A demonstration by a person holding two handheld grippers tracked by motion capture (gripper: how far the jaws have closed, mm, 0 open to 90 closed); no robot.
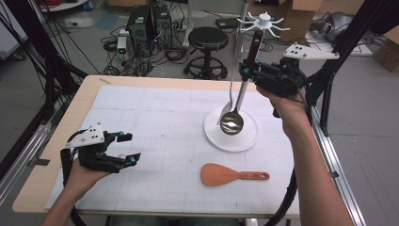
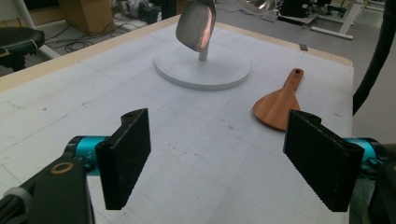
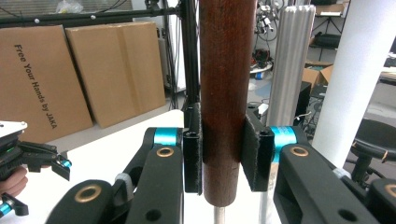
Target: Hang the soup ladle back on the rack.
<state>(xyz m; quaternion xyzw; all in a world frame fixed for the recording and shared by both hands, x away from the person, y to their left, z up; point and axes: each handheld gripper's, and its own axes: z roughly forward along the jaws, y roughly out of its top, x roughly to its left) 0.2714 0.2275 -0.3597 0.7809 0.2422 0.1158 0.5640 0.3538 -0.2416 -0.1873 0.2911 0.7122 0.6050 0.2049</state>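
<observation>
Right gripper (image 1: pixel 248 70) clamps ladle (image 1: pixel 240 101) by dark wooden handle, bowl hanging just above rack (image 1: pixel 230 136) base, beside rack pole. Left gripper (image 1: pixel 126 148) idles wide, holding nothing, well left of rack. Spatula (image 1: pixel 233 175) lies on tabletop near rack base. Step: hanging ladle. Next move likely calls for lifting handle end to rack's top hooks.

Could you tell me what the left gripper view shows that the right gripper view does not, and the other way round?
The left gripper view alone shows the left gripper open over the mat, the wooden spatula, the round white rack base and the ladle's bowl. The right gripper view alone shows the right gripper shut on the ladle's dark wooden handle, plus cardboard boxes behind. Both share the white rack post and the tabletop.
</observation>
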